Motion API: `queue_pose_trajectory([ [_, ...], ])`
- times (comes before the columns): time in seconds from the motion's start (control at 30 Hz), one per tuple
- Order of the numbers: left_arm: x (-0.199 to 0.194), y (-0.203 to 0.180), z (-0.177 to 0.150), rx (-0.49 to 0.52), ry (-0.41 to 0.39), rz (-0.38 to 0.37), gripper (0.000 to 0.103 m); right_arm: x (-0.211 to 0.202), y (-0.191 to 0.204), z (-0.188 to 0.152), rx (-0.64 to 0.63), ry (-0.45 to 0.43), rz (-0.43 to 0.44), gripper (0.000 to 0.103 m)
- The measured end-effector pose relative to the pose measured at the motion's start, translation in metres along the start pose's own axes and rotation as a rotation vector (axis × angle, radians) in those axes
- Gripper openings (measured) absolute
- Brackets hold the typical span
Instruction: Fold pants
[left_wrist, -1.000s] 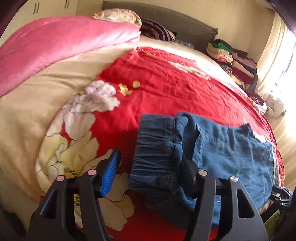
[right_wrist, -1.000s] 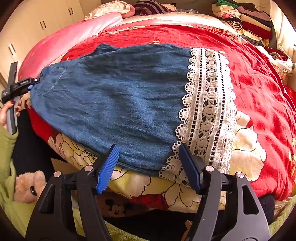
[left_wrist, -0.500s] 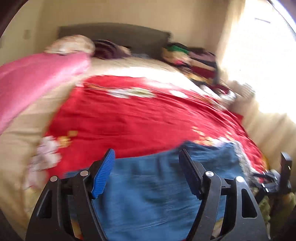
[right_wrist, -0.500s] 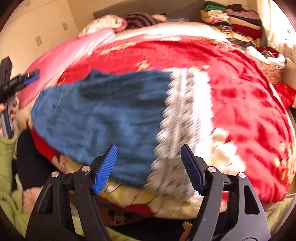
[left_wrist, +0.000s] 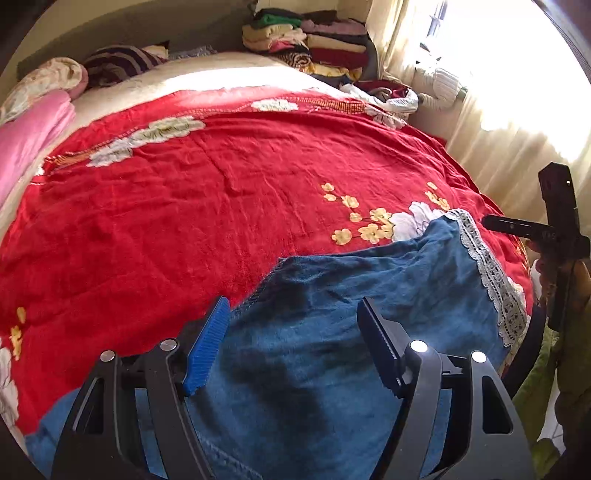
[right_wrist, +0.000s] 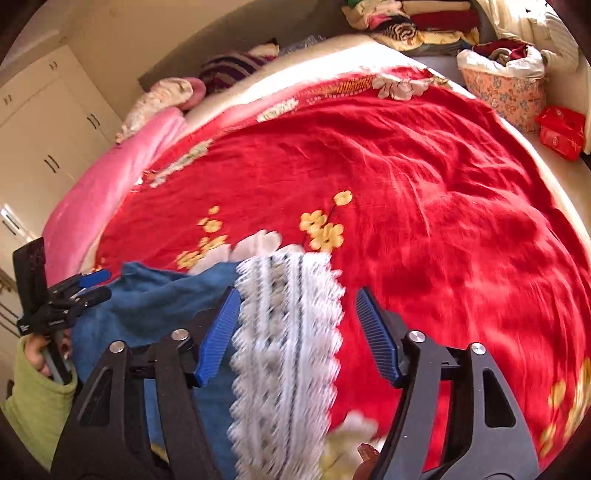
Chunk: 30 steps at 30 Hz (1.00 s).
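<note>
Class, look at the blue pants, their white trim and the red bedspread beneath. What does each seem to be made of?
Blue pants: apparently soft denim or similar cotton; matte, faded weave, stitched seams.
White trim: openwork lace, probably cotton; holes and scalloped edge show.
Red bedspread: seemingly matte woven or lightly napped cloth; fine wrinkles, floral print.

Bedspread (left_wrist: 229, 192): red with white and yellow flowers, wrinkled, covering most of the bed.
Pink blanket (right_wrist: 107, 192): bunched along the left edge of the bed.
Pillows (left_wrist: 110, 66): one floral, one striped, by the dark headboard.
Stack of folded clothes (left_wrist: 314, 40): at the far right corner of the bed.
Curtain (left_wrist: 517, 122): pale, backlit by the window on the right.
Wardrobe (right_wrist: 44, 133): cream doors with dark handles, on the left.
Floral basket (right_wrist: 506, 92): beside the bed, full of cloth.
Red bag (right_wrist: 559, 131): next to the basket.
</note>
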<state>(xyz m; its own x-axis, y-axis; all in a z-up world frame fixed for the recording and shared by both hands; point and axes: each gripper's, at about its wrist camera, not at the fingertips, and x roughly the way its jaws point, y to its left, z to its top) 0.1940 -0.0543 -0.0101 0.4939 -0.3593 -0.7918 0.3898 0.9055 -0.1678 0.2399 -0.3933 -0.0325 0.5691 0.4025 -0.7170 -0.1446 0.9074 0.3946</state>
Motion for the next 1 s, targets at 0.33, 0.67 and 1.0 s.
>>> queue_pose_trajectory([
  [0.33,0.043,0.014,0.011,0.029,0.062,-0.095,0.070,0.037,-0.013,-0.014,0.037,0.051,0.099,0.046],
  [0.67,0.037,0.005,0.010,-0.007,-0.016,-0.195,0.008,0.024,-0.003,-0.031,-0.030,0.027,0.165,0.015],
  [1.0,0.032,0.001,0.027,-0.023,-0.080,-0.098,0.006,-0.008,0.027,-0.004,-0.207,-0.123,0.044,0.010],
])
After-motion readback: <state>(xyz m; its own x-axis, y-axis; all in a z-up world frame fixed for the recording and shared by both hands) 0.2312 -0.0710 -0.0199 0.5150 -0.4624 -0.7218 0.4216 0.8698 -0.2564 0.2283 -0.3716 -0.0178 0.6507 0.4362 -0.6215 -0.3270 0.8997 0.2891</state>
